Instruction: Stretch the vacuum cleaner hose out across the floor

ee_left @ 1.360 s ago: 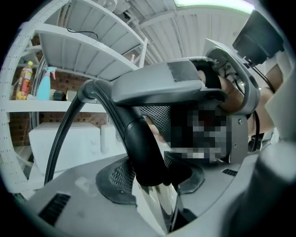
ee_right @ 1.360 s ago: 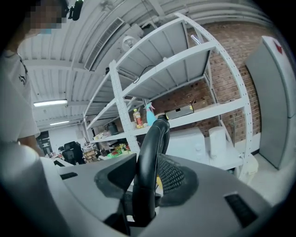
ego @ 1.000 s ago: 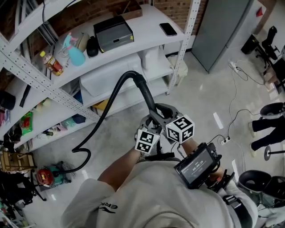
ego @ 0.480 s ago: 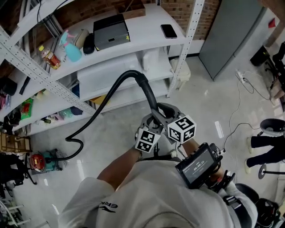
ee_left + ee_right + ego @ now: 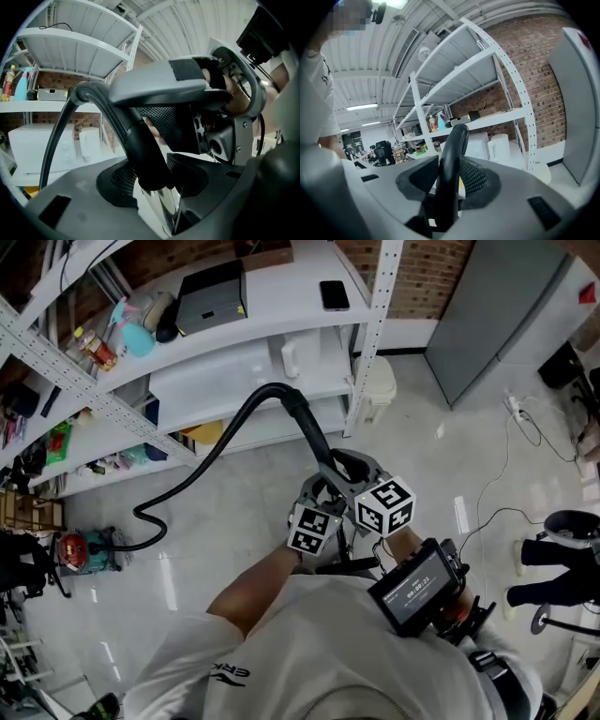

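Jaws of the left gripper (image 5: 152,182) are closed on the stiff black end tube of the vacuum cleaner hose (image 5: 220,442). In the left gripper view the tube stands between the two ribbed pads and touches both. These jaws have just opened a little further, yet the tube is between them and is gripped. The right gripper (image 5: 447,190) is clenched on the same tube, further along it. Its own view shows the tube rising from between the pads and bending over at the top. In the head view both grippers are close together in front of the person's chest, with their marker cubes side by side.

From the grippers the tube goes up and away, bends, and becomes the ribbed hose. The hose runs through the air in a long line down to the left and reaches the grey floor (image 5: 253,512). There it makes one small loop and ends at a red and teal machine (image 5: 82,551), which stands on the floor near the foot of the white shelf rack (image 5: 281,310). On the top shelf lie a black box (image 5: 211,296), a phone (image 5: 333,294) and a teal spray bottle (image 5: 134,336). To the right, well apart, stands a grey cabinet (image 5: 506,306), and a white power strip (image 5: 514,405) lies on the floor near it.
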Action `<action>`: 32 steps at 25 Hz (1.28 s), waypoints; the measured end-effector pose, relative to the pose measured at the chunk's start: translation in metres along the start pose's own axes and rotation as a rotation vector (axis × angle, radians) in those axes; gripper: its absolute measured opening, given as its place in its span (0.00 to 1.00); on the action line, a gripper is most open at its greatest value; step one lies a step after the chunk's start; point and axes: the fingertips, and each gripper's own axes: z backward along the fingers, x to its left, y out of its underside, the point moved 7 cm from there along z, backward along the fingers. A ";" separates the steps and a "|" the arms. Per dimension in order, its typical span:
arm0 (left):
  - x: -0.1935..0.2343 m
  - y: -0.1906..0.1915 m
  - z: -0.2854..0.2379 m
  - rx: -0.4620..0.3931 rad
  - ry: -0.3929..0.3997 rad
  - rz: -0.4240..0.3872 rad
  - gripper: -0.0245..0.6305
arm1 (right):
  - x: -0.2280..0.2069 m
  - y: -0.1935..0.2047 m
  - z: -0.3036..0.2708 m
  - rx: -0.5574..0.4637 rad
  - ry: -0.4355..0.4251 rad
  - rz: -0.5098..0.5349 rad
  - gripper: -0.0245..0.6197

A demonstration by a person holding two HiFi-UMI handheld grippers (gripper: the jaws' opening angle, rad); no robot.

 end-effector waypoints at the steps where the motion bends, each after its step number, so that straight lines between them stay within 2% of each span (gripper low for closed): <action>1: -0.005 -0.001 -0.003 0.001 0.005 0.003 0.32 | -0.003 0.000 0.005 -0.001 0.001 -0.002 0.26; 6: -0.018 0.000 -0.009 0.006 0.046 0.011 0.32 | -0.007 0.004 0.018 0.003 0.032 -0.004 0.26; 14: -0.026 0.001 -0.015 0.014 0.106 -0.030 0.32 | -0.007 0.002 0.023 -0.002 0.100 -0.007 0.26; 19: -0.038 0.000 -0.029 0.011 0.119 -0.019 0.32 | -0.019 0.001 0.031 0.017 0.106 0.011 0.26; 24: -0.046 -0.002 -0.052 0.010 0.087 0.014 0.32 | -0.040 0.001 0.035 0.046 0.060 0.039 0.26; 32: -0.069 -0.013 -0.111 0.017 -0.054 0.047 0.32 | -0.098 -0.007 0.058 0.095 -0.074 0.080 0.26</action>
